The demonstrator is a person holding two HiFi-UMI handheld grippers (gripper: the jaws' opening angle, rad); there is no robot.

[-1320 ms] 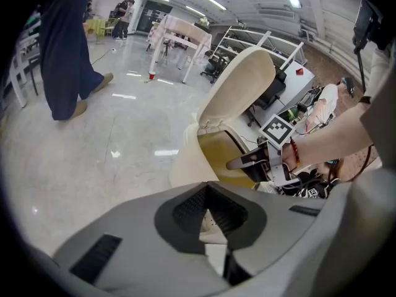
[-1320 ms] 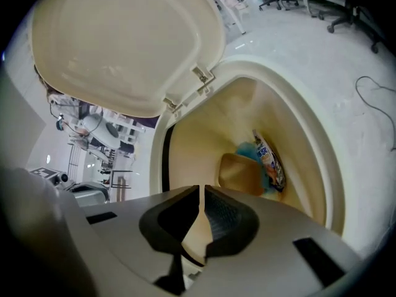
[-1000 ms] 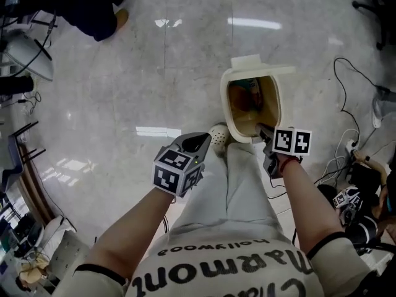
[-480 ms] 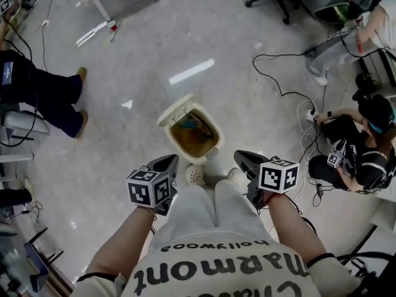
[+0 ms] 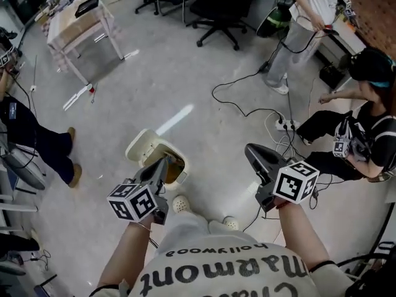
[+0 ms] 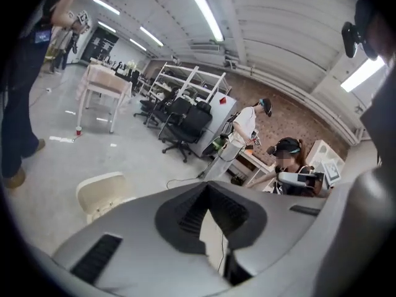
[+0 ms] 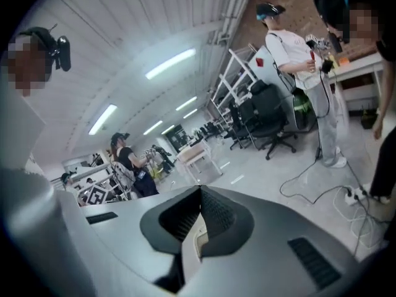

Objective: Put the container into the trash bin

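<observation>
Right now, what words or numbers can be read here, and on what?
"hollywood": person's shirt, upside down.
"Marmont": same shirt, larger.
"Cha": same shirt, cut off at the edge.
Left gripper and right gripper: square markers only, no letters.
Other print: too small.

Glossy grey floor with black office chairs, a wooden table and trailing cables.

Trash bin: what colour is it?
The trash bin is cream, brownish inside; the head view shows it best.
</observation>
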